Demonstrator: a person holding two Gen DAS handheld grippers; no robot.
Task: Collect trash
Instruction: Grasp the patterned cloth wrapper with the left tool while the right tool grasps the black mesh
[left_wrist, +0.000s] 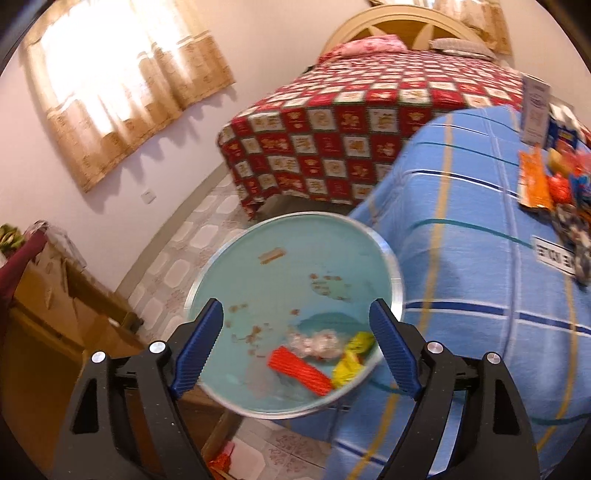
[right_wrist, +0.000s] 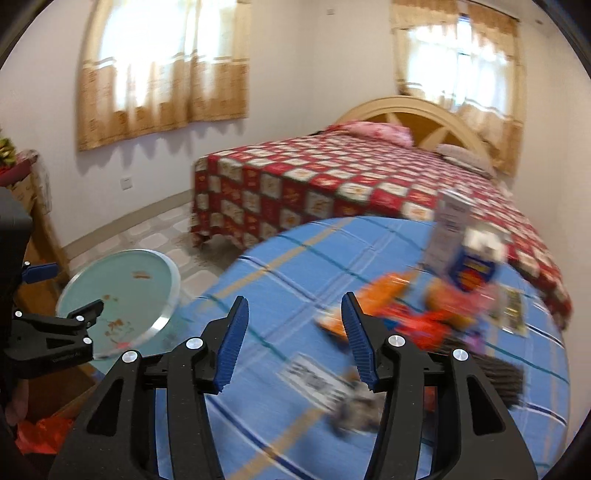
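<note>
A round teal bin (left_wrist: 396, 271) stands beside the table and holds a red wrapper (left_wrist: 299, 371), a yellow wrapper (left_wrist: 352, 356) and clear crumpled plastic (left_wrist: 314, 343). My left gripper (left_wrist: 296, 308) hangs over the bin, open, with nothing between its fingers. My right gripper (right_wrist: 294, 300) is open and empty above the table's blue checked cloth (right_wrist: 288, 258). Beyond and to its right lies a blurred pile of trash: an orange wrapper (right_wrist: 384, 291), red packets (right_wrist: 424, 321), an upright carton (right_wrist: 448, 229). A grey crumpled wrapper (right_wrist: 354, 406) and a white printed slip (right_wrist: 314, 376) lie just below the right finger.
A bed (left_wrist: 332, 140) with a red checked cover stands behind the table. A wooden cabinet (left_wrist: 55, 295) is at the left wall. Something red (right_wrist: 40, 432) lies on the tiled floor near the bin. Curtained windows are at the back.
</note>
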